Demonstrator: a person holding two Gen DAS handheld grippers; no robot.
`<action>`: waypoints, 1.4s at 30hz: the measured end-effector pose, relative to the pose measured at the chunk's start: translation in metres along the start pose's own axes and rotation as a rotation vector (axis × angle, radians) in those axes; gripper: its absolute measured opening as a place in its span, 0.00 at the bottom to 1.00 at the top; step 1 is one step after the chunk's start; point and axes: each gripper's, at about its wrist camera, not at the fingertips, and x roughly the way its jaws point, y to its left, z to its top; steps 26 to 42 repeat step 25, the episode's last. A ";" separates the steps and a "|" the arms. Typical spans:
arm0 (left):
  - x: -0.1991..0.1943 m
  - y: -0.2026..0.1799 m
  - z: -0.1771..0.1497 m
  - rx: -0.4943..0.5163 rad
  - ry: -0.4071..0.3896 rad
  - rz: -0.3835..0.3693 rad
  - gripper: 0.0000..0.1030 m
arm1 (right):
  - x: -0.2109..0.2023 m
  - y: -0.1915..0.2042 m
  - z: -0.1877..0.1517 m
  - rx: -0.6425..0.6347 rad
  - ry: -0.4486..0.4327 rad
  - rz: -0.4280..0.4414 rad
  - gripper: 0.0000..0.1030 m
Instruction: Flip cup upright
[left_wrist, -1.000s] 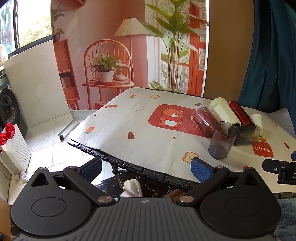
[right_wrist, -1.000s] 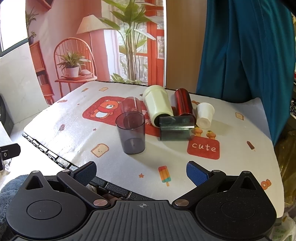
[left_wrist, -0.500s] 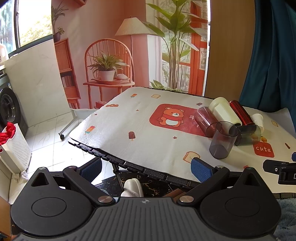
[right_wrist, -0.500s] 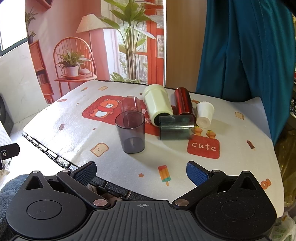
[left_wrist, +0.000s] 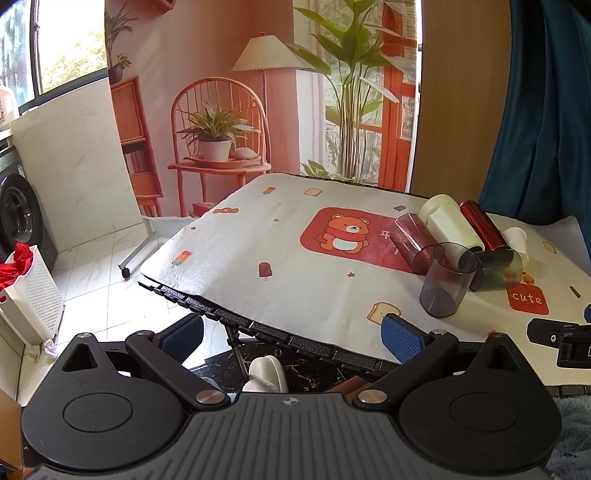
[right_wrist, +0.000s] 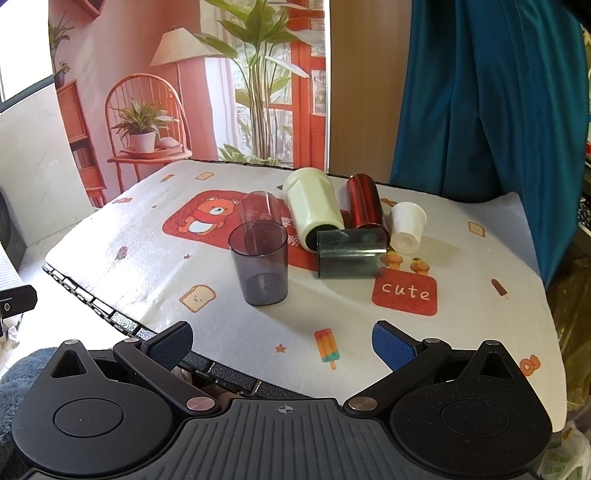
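A smoky grey cup (right_wrist: 259, 265) stands upright, mouth up, on the cartoon-print tablecloth (right_wrist: 461, 302); it also shows in the left wrist view (left_wrist: 445, 280). Behind it lie a clear pinkish cup (right_wrist: 258, 206), a cream cup (right_wrist: 313, 211), a red cup (right_wrist: 365, 206) and a dark green cup (right_wrist: 349, 254) on their sides. A small white cup (right_wrist: 406, 227) stands mouth down. My right gripper (right_wrist: 282, 343) is open and empty, near the table's front edge, short of the cups. My left gripper (left_wrist: 291, 332) is open and empty at the table's left front edge.
The table's black front edge (left_wrist: 229, 317) runs under my left gripper. A white laundry basket (left_wrist: 33, 291) stands on the tiled floor at left. A blue curtain (right_wrist: 480, 96) hangs behind the table at right. The other gripper's tip (left_wrist: 557, 338) shows at right.
Both views have shifted only slightly. The cups have not moved and both grippers stay open.
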 end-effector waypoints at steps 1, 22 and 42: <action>0.000 0.000 0.000 0.000 0.001 0.000 1.00 | 0.000 -0.001 0.000 0.001 0.000 0.000 1.00; 0.001 0.002 -0.002 -0.007 -0.007 -0.003 1.00 | -0.001 -0.001 -0.002 0.005 0.000 -0.001 1.00; 0.000 0.000 -0.002 -0.007 -0.009 0.000 1.00 | -0.001 -0.001 -0.002 0.006 0.001 -0.001 1.00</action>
